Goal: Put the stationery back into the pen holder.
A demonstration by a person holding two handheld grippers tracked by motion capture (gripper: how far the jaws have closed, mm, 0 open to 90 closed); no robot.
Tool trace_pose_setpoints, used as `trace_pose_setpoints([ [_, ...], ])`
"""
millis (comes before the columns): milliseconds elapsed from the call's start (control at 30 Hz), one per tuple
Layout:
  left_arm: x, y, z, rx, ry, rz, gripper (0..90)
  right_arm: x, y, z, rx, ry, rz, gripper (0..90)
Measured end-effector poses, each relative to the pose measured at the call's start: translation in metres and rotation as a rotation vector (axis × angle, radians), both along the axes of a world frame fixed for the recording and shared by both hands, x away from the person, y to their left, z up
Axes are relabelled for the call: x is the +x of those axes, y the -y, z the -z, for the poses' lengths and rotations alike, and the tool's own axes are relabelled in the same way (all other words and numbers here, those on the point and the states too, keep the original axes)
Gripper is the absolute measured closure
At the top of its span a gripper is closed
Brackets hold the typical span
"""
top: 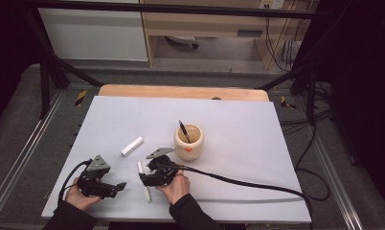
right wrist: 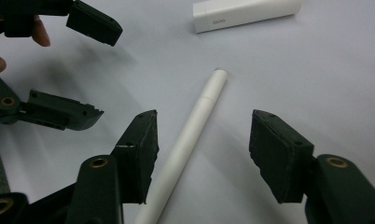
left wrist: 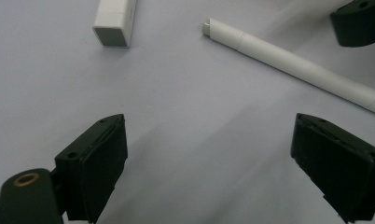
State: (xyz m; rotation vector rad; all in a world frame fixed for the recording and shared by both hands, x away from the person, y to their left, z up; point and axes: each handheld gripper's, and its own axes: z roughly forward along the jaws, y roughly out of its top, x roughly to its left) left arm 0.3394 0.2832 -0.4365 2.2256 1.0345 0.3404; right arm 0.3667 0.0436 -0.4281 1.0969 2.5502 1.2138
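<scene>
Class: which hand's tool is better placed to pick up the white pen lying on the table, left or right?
Right. The right tool has its open jaws on either side of the white pen; the left tool is open over bare table, pen beyond it.

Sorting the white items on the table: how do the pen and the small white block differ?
The white pen is a long, thin, round tube; the white block is shorter, thicker and flat-sided. The pen lies between the right gripper's open jaws, while the block lies farther off, beyond both grippers. The block bears small grey lettering near one end; the pen looks plain. Both are white and lie flat on the table.
</scene>
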Motion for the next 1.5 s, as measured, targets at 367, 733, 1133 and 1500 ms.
trace_pose_setpoints([
  [367, 0.0, 0.0, 0.0, 0.0, -0.005, 0.0, 10.8, 0.006, -0.019, 0.012, -0.039, -0.019, 0.002, 54.8],
  [733, 0.0, 0.0, 0.001, 0.0, -0.009, 0.001, 10.8, 0.006, -0.023, 0.017, -0.058, -0.03, -0.008, 64.1],
  [1133, 0.0, 0.0, 0.001, -0.001, -0.011, 0.001, 10.8, 0.007, -0.023, 0.018, -0.08, -0.034, 0.015, 71.9],
  [1500, 0.0, 0.0, 0.001, -0.002, -0.013, 0.002, 10.8, 0.005, -0.023, 0.019, -0.097, -0.016, 0.037, 76.2],
])
